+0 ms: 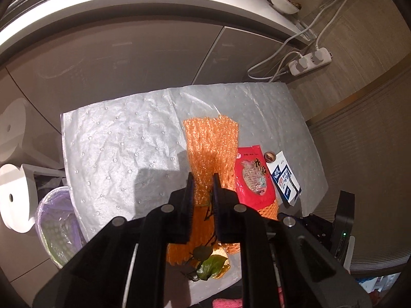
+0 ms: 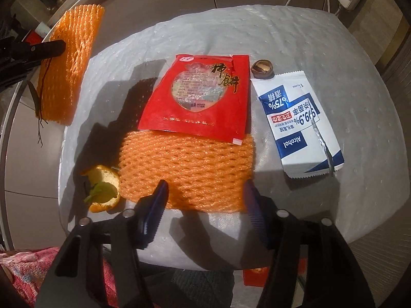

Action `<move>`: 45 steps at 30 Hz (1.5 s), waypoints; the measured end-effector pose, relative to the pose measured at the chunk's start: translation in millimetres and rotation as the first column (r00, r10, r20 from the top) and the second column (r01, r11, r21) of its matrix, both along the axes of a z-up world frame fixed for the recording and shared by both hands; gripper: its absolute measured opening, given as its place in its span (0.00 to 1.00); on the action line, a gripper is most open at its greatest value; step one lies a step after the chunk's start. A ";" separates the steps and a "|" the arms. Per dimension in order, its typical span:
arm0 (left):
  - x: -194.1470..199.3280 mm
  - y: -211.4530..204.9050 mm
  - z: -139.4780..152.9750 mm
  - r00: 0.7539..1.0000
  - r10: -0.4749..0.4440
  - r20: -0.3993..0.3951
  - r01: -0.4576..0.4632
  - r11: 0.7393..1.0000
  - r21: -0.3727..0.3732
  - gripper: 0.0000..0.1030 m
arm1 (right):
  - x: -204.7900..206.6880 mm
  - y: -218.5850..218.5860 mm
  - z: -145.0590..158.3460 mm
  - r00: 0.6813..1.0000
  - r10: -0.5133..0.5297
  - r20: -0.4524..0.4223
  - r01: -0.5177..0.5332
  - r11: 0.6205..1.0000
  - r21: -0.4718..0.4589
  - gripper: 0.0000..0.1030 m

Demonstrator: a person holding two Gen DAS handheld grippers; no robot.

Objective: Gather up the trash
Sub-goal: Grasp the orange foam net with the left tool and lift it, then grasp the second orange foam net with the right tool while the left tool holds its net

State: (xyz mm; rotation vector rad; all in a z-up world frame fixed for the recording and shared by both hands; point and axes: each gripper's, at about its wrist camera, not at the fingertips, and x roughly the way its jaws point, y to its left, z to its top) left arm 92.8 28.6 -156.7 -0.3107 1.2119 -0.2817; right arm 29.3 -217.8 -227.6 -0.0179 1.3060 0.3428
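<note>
Netting hangs pinched in our left gripper, lifted toward the bin; our right gripper spreads wide before the red wrapper.

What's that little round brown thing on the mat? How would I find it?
Start at the silvery mat, then find the red packet in its middle and the white-and-blue alcohol wipe sachet beside it. The brown shell sits between their top corners. It is the only small, round, dark piece; everything near it is flat and brightly coloured.
</note>
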 end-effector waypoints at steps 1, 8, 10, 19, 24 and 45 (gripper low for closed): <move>0.3 1.9 -1.4 1.000 0.006 -0.005 -0.006 1.000 -0.008 0.12 | -1.3 -0.8 0.2 1.000 -0.002 -0.001 0.002 1.000 -0.003 0.39; 7.5 -0.2 -9.1 0.999 0.022 -0.031 -0.023 0.999 -0.024 0.12 | -4.8 -20.5 7.1 0.999 -0.030 -0.012 0.030 0.998 0.048 0.03; 8.6 -3.1 -9.0 1.000 0.014 -0.027 -0.015 1.000 -0.025 0.12 | -5.6 -25.1 10.4 1.000 -0.029 -0.009 0.030 0.998 0.063 0.02; 5.9 -4.6 -0.2 1.000 0.004 -0.004 -0.004 1.000 -0.019 0.12 | -2.8 -24.5 33.1 1.000 0.016 0.008 -0.016 0.995 0.097 0.04; 0.3 5.2 6.0 1.000 0.020 0.001 -0.020 0.999 -0.026 0.12 | -5.0 6.2 30.8 0.984 0.167 0.058 -0.168 0.985 0.028 0.57; -20.6 36.2 7.6 0.997 0.070 -0.027 -0.071 0.997 -0.035 0.12 | 6.9 39.7 10.9 0.914 0.402 0.060 -0.391 0.910 -0.140 0.19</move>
